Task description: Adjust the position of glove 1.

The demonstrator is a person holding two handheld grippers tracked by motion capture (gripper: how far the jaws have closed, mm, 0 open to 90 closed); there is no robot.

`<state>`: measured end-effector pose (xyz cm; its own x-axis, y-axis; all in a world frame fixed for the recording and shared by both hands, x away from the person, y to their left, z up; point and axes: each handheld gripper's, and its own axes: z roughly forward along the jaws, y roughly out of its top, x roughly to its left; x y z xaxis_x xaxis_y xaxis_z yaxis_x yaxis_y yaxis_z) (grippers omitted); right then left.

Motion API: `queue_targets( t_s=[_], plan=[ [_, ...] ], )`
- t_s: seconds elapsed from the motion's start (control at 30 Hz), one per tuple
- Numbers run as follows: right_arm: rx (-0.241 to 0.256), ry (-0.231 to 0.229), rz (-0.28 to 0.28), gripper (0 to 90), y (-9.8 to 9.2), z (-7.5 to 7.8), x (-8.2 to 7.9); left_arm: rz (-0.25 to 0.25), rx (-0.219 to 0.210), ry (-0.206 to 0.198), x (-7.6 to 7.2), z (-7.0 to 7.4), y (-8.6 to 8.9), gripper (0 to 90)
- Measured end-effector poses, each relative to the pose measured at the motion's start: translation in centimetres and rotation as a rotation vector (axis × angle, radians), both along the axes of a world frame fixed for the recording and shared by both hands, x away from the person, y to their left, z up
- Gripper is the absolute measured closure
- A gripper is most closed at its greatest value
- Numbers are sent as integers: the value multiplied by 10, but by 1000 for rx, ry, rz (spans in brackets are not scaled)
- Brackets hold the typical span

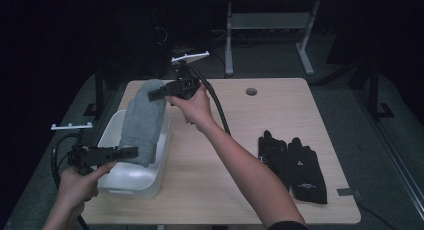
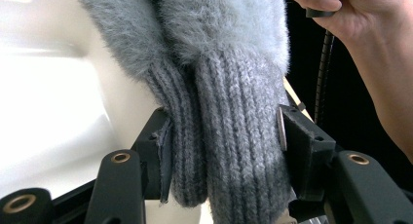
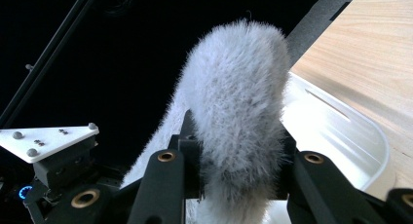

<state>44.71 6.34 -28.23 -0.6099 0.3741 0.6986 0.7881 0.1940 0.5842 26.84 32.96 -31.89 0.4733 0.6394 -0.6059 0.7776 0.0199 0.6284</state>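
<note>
1. Grey fuzzy sock (image 1: 142, 122) hangs stretched between the two tools, above the white plastic bin (image 1: 131, 181) at the left side of the counter (image 1: 240, 155).
2. Left hand-held gripper (image 1: 131, 151) is closed on the ribbed knit cuff; in the left gripper view the cuff (image 2: 221, 136) sits bunched between its jaws.
3. Right hand-held gripper (image 1: 156, 94) pinches the fluffy toe end, which bulges up past its jaws in the right gripper view (image 3: 238, 112).
4. Handling, as I judge it: light, soft and limp, so it sags and folds wherever it lacks support. The fleecy pile looks slippery and compresses a lot; the ribbed cuff is firmer and the better place to hold.
5. It stretches, so pulling the ends apart will lengthen it rather than lift it.
6. The bin, directly under the sock and just ahead of the left tool, looks empty where its floor shows; part of it is hidden by the sock.
7. A pair of black gloves (image 1: 292, 165) lies on the counter, well off to the right of both tools.
</note>
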Motion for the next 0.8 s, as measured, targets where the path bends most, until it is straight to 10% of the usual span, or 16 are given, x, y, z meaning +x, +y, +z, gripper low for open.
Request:
queue_targets(
  t_s=[0.8],
  plan=[
    [-1, 33, 20, 680, 31, -19, 8, 41, 11, 33, -1, -12, 25, 445]
  ],
)
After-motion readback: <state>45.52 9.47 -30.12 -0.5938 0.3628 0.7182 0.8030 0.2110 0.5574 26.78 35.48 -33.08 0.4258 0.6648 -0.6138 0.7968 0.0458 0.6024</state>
